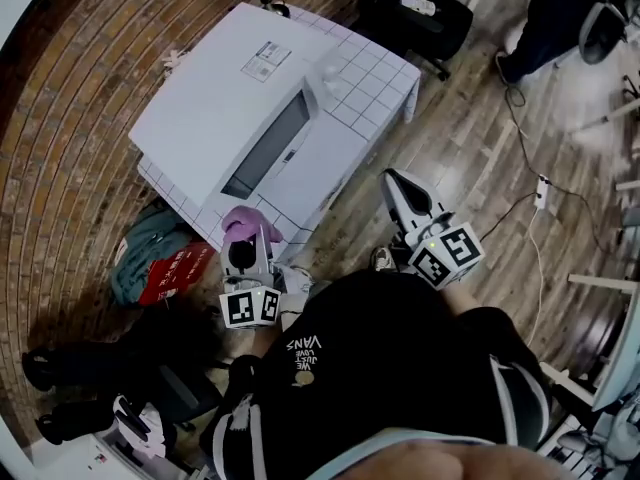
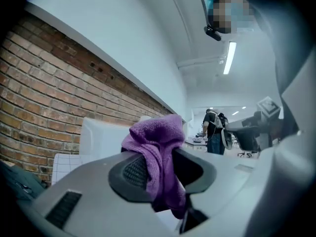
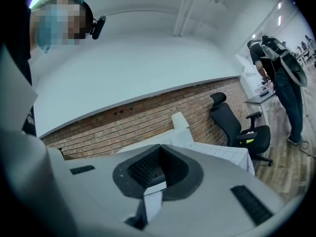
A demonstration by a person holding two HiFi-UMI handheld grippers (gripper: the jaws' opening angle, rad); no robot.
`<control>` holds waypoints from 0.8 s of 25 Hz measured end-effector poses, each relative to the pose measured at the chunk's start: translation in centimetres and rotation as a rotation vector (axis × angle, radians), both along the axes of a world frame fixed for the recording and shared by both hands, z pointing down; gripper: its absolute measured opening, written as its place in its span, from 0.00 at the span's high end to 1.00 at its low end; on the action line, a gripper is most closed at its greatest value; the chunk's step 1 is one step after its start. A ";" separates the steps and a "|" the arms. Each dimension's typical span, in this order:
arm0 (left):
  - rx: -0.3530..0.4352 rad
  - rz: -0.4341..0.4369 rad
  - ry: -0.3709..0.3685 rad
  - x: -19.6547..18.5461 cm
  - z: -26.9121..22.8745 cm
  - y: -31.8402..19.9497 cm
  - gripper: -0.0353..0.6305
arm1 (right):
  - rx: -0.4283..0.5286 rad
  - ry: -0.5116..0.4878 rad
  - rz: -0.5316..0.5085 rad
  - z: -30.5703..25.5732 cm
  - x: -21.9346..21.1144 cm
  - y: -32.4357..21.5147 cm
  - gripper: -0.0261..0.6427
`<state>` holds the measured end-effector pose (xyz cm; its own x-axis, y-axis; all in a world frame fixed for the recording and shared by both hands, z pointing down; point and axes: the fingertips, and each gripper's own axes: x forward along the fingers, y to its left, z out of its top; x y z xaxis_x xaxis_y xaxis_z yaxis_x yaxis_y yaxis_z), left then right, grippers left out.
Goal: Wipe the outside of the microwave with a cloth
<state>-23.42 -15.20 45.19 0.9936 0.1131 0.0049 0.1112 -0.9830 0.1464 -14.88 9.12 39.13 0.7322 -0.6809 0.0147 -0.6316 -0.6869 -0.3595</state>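
- The left tool (image 1: 247, 260) sits at the lower centre-left of the head view, close to the person's body. In the left gripper view its jaws pinch a purple cloth (image 2: 159, 141), which bunches up above them and hangs down between them.
- The right tool (image 1: 397, 188) is at the centre-right of the head view, pointing up the frame. In the right gripper view its jaws are pressed together with nothing between them.
- The cloth rides at the tip of the left tool, just below the near corner of the checked surface (image 1: 378, 80). It looks short of the microwave, though contact cannot be ruled out from above.
- The white microwave (image 1: 225, 103) lies in the upper left of the head view on that surface, its dark window facing down-right towards the tools.
- Further off, an office chair (image 1: 418, 13) stands along the top edge.
- Judged step: the approach, with the cloth gripped and wiping apparently not yet begun.
- The next move calls for carrying the left tool up the frame until the cloth presses flat on a face of the microwave, then sweeping it across. The right tool could steady the casing.
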 end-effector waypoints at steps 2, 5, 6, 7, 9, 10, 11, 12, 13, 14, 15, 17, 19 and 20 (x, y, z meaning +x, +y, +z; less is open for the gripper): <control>0.011 0.006 0.015 1.5 -0.4 3.6 0.75 | 0.000 0.007 -0.006 0.0 1.1 3.2 0.96; 0.025 0.027 0.035 3.5 -0.9 8.6 0.75 | 0.000 0.021 -0.008 -0.1 2.5 7.4 0.96; 0.029 0.040 0.040 4.1 -1.1 10.1 0.75 | 0.002 0.024 -0.006 -0.2 2.9 8.7 0.96; 0.035 0.056 0.044 4.7 -1.4 11.6 0.75 | 0.004 0.027 -0.002 -0.2 3.3 9.9 0.96; 0.048 0.091 0.050 5.9 -2.0 14.2 0.75 | 0.014 0.029 0.013 -0.3 4.0 12.0 0.96; 0.050 0.108 0.051 6.6 -2.3 15.3 0.75 | 0.021 0.028 0.024 -0.3 4.4 12.9 0.96; 0.051 0.124 0.053 7.2 -2.5 16.3 0.75 | 0.027 0.027 0.035 -0.2 4.7 13.8 0.96; 0.052 0.137 0.056 7.9 -2.6 17.2 0.75 | 0.032 0.025 0.046 0.0 5.1 14.5 0.96; 0.054 0.149 0.060 8.7 -2.7 18.0 0.75 | 0.036 0.022 0.054 0.2 5.6 15.2 0.96; 0.054 0.159 0.063 9.5 -2.7 18.6 0.75 | 0.040 0.020 0.059 0.4 6.2 15.7 0.96; 0.054 0.166 0.065 10.4 -2.7 19.2 0.75 | 0.042 0.020 0.062 0.7 6.8 16.1 0.96; 0.055 0.177 0.063 12.3 -2.5 20.1 0.75 | 0.040 0.021 0.060 1.0 8.4 16.6 0.96; 0.055 0.185 0.060 14.4 -2.3 21.0 0.75 | 0.031 0.023 0.054 1.2 10.3 17.0 0.96; 0.053 0.186 0.060 15.6 -2.2 21.5 0.75 | 0.027 0.024 0.049 1.3 11.6 17.2 0.96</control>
